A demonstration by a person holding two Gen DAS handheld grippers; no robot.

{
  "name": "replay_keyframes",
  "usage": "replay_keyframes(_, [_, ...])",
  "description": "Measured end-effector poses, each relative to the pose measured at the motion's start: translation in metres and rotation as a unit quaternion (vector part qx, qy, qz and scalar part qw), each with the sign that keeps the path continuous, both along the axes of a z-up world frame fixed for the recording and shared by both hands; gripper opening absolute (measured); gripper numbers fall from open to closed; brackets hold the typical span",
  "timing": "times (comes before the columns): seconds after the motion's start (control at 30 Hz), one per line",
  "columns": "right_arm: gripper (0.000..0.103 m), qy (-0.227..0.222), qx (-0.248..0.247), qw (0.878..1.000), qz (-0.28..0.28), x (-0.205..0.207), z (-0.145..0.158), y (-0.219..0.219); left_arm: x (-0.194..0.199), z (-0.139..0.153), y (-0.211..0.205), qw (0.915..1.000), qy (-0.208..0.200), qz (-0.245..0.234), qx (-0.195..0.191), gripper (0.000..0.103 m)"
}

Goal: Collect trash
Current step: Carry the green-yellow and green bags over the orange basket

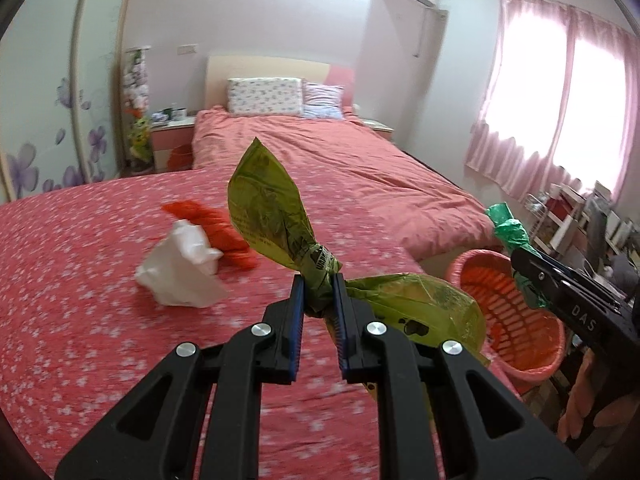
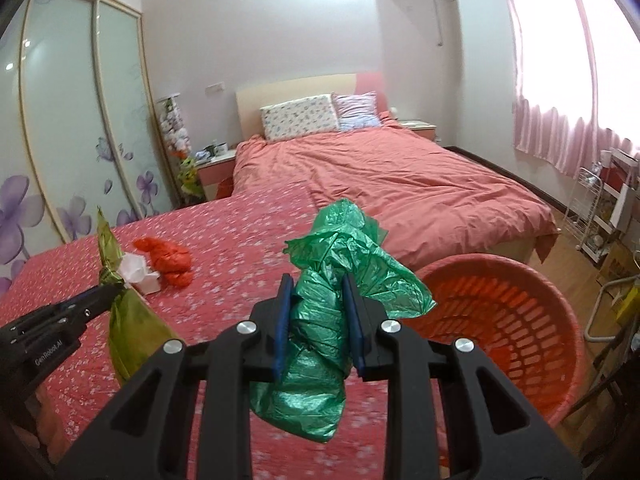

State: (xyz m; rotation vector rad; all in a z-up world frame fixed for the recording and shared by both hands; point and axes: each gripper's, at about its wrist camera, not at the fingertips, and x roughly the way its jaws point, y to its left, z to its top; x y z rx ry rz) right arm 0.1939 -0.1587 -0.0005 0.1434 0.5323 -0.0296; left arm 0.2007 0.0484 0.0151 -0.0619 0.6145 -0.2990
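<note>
The left gripper [image 1: 319, 294] has its jaws clamped on the knotted neck of a yellow-green plastic bag [image 1: 264, 208], held above the flower-print red cover [image 1: 80, 280]. The right gripper [image 2: 316, 300] has its jaws closed on a crumpled green plastic bag [image 2: 332, 280], just beside the orange slotted basket [image 2: 520, 320], which stands at the cover's right edge. A white crumpled tissue [image 1: 180, 268] and an orange-red plastic bag [image 1: 224, 232] lie touching on the cover, apart from both grippers. A bed with a pink duvet [image 2: 400, 176] lies beyond.
</note>
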Motion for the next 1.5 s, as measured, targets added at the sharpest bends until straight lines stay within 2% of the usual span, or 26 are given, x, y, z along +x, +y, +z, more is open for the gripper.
replay_keyframes(0.27, [0.025, -0.007, 0.015, 0.999, -0.048, -0.010, -0.001, -0.050, 0.006, -0.004, -0.048, 0.9988, 0.002, -0.049, -0.002, 0.014])
replay_keyframes(0.47, [0.025, -0.008, 0.007, 0.997, -0.082, -0.015, -0.007, -0.082, 0.005, -0.007, -0.085, 0.9964, 0.003, -0.084, -0.006, 0.014])
replay_keyframes(0.83, [0.025, 0.003, 0.013, 0.992, -0.129, -0.023, -0.027, -0.132, 0.012, -0.016, -0.144, 0.9900, 0.014, -0.140, 0.000, 0.014])
replay_keyframes(1.5, [0.026, 0.010, 0.046, 0.985, -0.168, -0.019, -0.046, -0.175, 0.022, -0.032, -0.205, 0.9800, 0.040, -0.195, 0.009, 0.014])
